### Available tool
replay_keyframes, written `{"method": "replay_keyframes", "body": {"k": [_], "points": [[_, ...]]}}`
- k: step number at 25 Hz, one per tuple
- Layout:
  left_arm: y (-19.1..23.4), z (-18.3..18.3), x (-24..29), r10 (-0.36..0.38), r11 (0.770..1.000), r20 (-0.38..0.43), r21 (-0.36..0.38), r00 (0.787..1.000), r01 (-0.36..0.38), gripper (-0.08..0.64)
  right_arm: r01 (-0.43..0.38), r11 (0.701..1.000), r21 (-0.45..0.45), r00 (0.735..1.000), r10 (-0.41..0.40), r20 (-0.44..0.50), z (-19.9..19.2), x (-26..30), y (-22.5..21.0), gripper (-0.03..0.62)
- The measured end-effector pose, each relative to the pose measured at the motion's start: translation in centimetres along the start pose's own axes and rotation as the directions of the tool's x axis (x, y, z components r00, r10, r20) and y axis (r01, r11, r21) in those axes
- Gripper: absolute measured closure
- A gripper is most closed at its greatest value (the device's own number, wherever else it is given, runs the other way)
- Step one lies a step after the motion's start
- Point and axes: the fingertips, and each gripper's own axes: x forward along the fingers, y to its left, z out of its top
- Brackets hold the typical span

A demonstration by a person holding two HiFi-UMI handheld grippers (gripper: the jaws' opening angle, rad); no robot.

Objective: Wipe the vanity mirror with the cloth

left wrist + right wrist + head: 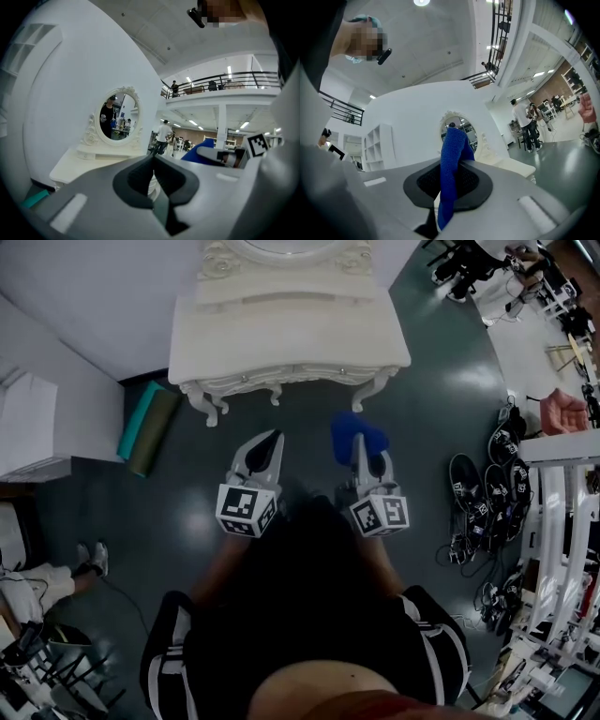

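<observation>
A cream carved vanity table (281,329) stands against the white wall, with its oval mirror (118,117) above it; the same mirror (464,129) shows past the cloth in the right gripper view. My right gripper (362,461) is shut on a blue cloth (354,432), which stands up between the jaws as blue cloth (452,159). My left gripper (267,454) is shut with nothing in it, its jaws meeting at left gripper (153,161). Both grippers hover side by side over the floor, short of the table's front.
A teal and olive rolled mat (145,426) lies on the dark floor left of the table. Cables and gear (487,493) pile at the right beside a white rack (562,521). A white cabinet (33,423) stands at the left. People walk in the hall behind.
</observation>
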Motion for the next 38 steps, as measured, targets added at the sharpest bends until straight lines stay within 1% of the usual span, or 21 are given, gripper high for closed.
{"method": "replay_keyframes", "body": {"k": [4, 7, 11, 17, 21, 26, 32, 35, 38], "points": [[1.0, -0.4, 0.7, 0.013, 1.000, -0.006, -0.027, 1.000, -0.013, 0.551, 0.006, 1.000, 0.000, 1.000, -0.006, -0.011, 0.1, 1.3, 0.2, 0.568], [1.9, -0.4, 2.6, 0.025, 0.999, -0.010, -0.027, 1.000, -0.025, 0.551, -0.001, 1.000, 0.004, 1.000, 0.001, -0.008, -0.3, 3.1, -1.1, 0.567], [2.3, 0.4, 5.8, 0.049, 0.999, 0.000, -0.014, 0.999, -0.049, 0.551, -0.015, 1.000, 0.009, 1.000, 0.015, -0.009, 0.0, 6.0, -3.6, 0.567], [5.2, 2.7, 12.4, 0.090, 0.996, 0.018, -0.006, 0.996, -0.089, 0.551, -0.048, 0.998, 0.041, 0.999, 0.049, -0.003, 0.8, 12.9, -7.0, 0.566], [6.9, 4.4, 17.0, 0.144, 0.990, 0.038, -0.006, 0.989, -0.144, 0.551, -0.075, 0.996, 0.049, 0.997, 0.075, -0.006, 1.8, 17.5, -10.0, 0.567], [8.8, 6.6, 20.7, 0.220, 0.975, 0.067, -0.001, 0.973, -0.221, 0.551, -0.113, 0.993, 0.043, 0.994, 0.113, 0.001, 3.6, 22.5, -12.8, 0.566], [11.0, 8.5, 23.2, 0.280, 0.960, 0.068, -0.010, 0.958, -0.280, 0.551, -0.148, 0.987, 0.069, 0.989, 0.148, 0.004, 4.6, 26.9, -13.3, 0.567], [12.3, 9.3, 24.5, 0.283, 0.959, 0.070, -0.013, 0.957, -0.283, 0.552, -0.151, 0.986, 0.073, 0.989, 0.151, 0.002, 4.3, 29.0, -13.6, 0.566], [14.0, 10.2, 25.6, 0.278, 0.960, 0.062, 0.000, 0.958, -0.279, 0.551, -0.140, 0.987, 0.083, 0.990, 0.140, 0.008, 4.5, 31.0, -13.4, 0.568]]}}
